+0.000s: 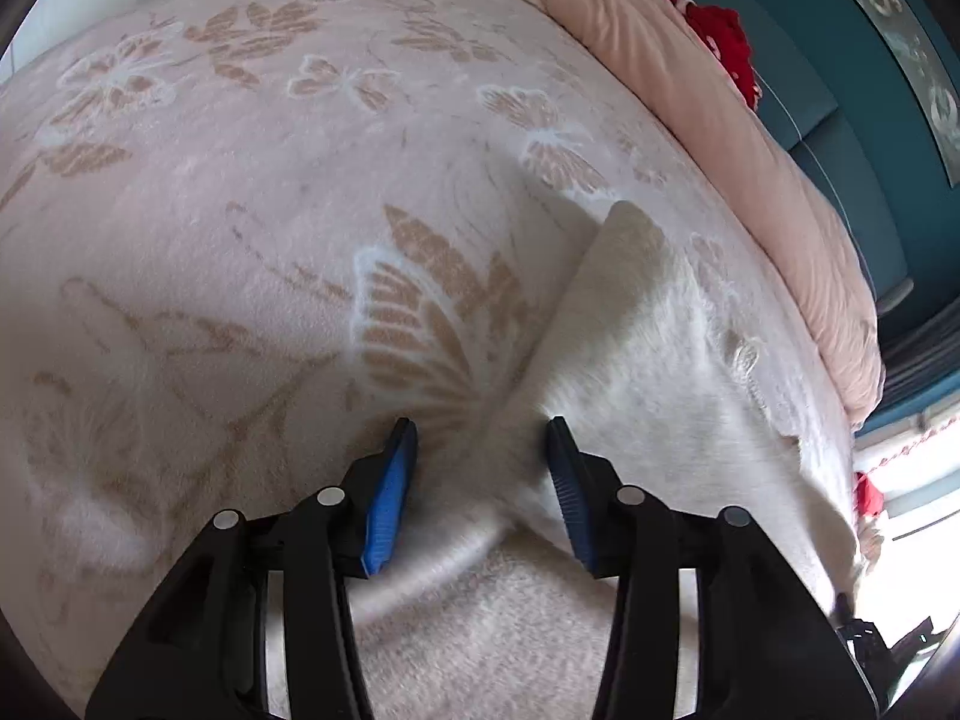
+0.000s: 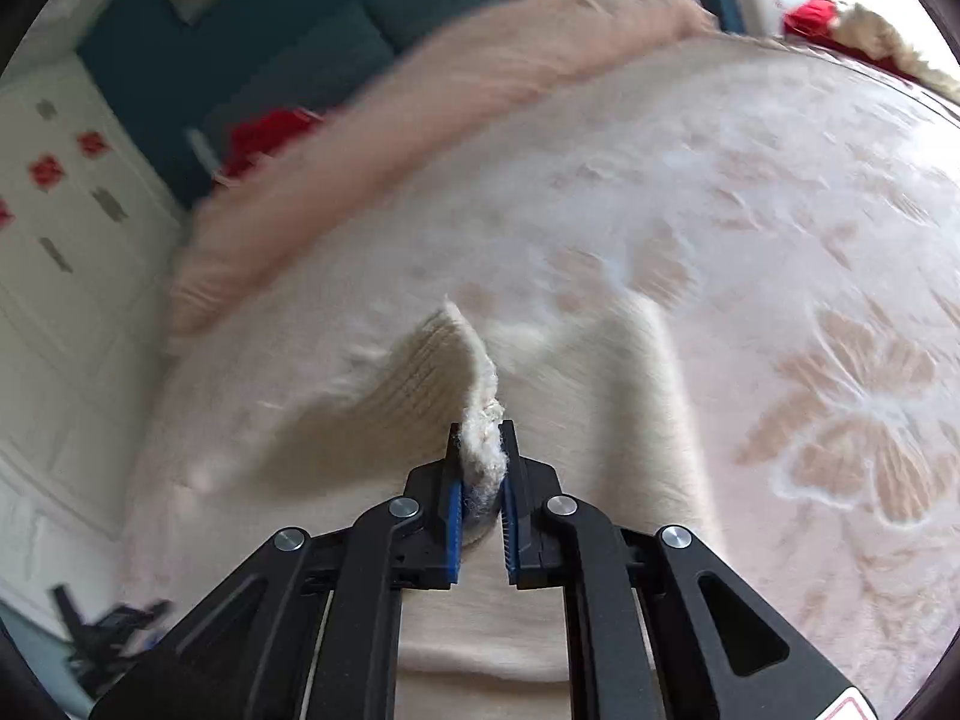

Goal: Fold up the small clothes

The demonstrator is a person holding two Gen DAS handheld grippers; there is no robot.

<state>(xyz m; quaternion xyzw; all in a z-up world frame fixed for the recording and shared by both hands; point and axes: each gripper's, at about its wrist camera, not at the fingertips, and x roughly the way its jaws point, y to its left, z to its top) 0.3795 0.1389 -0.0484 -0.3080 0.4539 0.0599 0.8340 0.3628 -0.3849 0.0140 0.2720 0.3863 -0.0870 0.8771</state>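
A fuzzy cream knit garment (image 1: 648, 360) lies on the pink floral bed blanket (image 1: 240, 210). My left gripper (image 1: 480, 438) is open, its blue-padded fingers straddling the garment's left edge just above the blanket. In the right wrist view my right gripper (image 2: 481, 438) is shut on a bunched ribbed edge of the garment (image 2: 420, 372) and holds it lifted off the blanket (image 2: 780, 240). That view is blurred by motion.
A folded peach duvet (image 1: 720, 120) lies along the bed's far side, with a red item (image 1: 726, 42) behind it. A teal headboard (image 1: 840, 90) and white cabinets (image 2: 60, 240) border the bed. Dark gear (image 2: 102, 630) sits off the bed's edge.
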